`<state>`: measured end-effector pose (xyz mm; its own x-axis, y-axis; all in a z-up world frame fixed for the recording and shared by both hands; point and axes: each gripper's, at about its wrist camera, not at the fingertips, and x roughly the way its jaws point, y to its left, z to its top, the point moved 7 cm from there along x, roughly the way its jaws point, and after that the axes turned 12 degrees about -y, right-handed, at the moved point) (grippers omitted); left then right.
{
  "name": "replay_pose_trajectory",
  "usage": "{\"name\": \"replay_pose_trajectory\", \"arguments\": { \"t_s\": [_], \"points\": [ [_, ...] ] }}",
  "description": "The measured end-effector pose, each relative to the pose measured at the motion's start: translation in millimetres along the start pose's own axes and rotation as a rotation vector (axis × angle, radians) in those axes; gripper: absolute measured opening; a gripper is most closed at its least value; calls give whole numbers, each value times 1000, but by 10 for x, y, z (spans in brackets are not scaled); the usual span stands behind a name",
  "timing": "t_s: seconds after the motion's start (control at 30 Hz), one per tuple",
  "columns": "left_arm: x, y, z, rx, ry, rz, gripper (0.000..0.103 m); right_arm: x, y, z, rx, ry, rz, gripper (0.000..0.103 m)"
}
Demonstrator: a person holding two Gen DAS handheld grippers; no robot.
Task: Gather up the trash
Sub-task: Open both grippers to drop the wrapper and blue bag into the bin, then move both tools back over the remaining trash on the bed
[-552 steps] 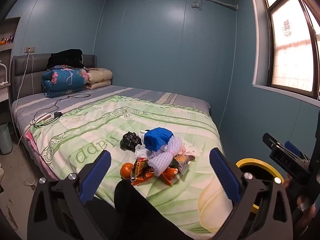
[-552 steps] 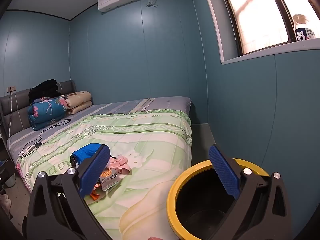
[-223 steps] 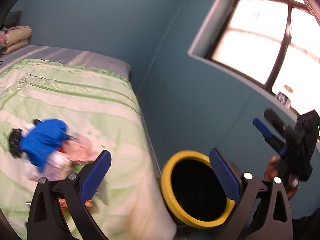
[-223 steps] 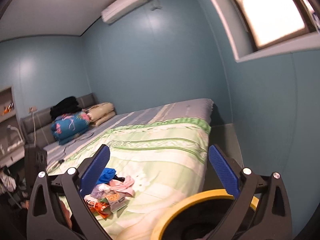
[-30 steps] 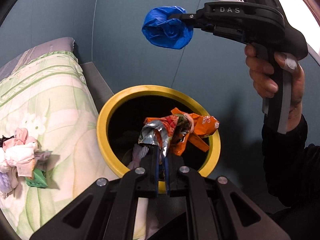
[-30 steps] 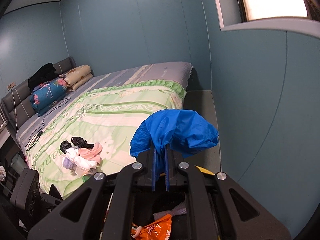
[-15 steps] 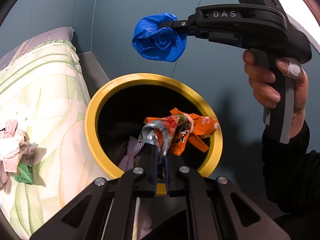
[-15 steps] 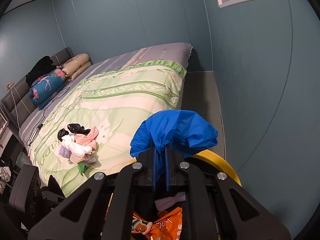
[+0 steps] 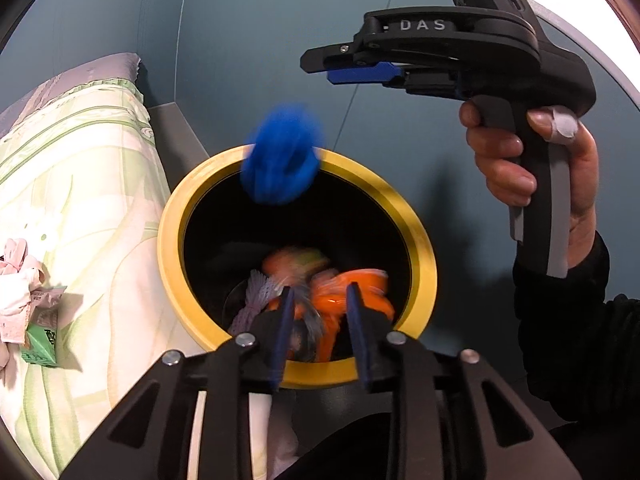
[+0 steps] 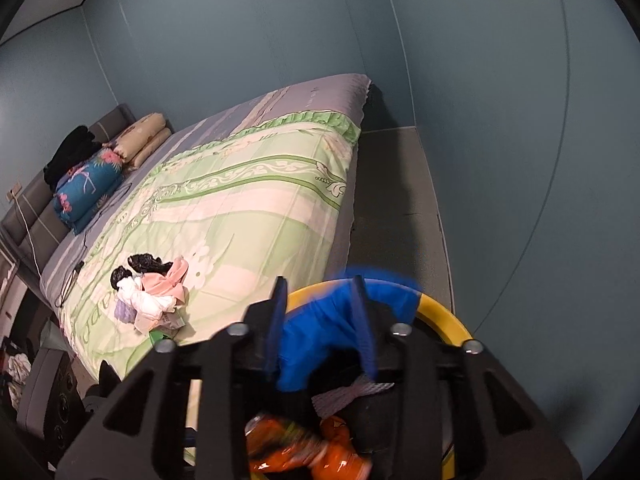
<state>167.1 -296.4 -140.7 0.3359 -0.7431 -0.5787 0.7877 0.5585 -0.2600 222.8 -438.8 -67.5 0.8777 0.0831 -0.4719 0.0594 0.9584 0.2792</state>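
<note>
Left gripper [image 9: 318,328] and right gripper [image 9: 352,67] both spread, blue bag [image 9: 280,162] airborne below right gripper, over yellow-rimmed bin [image 9: 176,216]

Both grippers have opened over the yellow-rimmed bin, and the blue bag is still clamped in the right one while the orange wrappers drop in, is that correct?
Not quite. The right gripper holds nothing: in the left wrist view the blue bag is blurred in mid-air below it, falling toward the bin. The rest holds: the left gripper is open too, and the orange wrappers are dropping in.

Bed [image 10: 256,200] with green floral quilt; folded bedding [image 10: 86,188] and black garment [image 10: 72,148] stacked against grey headboard [image 10: 28,224]; teal walls.
</note>
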Motion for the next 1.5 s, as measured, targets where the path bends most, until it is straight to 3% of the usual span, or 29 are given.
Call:
{"name": "replay_pose_trajectory", "arguments": {
  "t_s": [0.1,0.37,0.6,0.9,1.1,1.5],
  "points": [
    [-43,11,-5,-17,-8,-10,41,-16,-28,13,11,-5,-5,32],
    [-237,85,57,-14,-66,22,52,-199,-47,159,38,-91,8,35],
    [-527,310,233,-29,-146,102,69,-332,178,266,10,-173,91,59],
    [-1022,864,375,-90,-250,262,87,-357,809,275,-104,-244,214,80],
    [-1507,1364,407,-168,-340,398,94,-208,1253,154,-178,-231,255,82],
    [-2280,2346,180,-275,-403,664,95,170,1942,-303,-307,-182,318,94]
  ]
}}
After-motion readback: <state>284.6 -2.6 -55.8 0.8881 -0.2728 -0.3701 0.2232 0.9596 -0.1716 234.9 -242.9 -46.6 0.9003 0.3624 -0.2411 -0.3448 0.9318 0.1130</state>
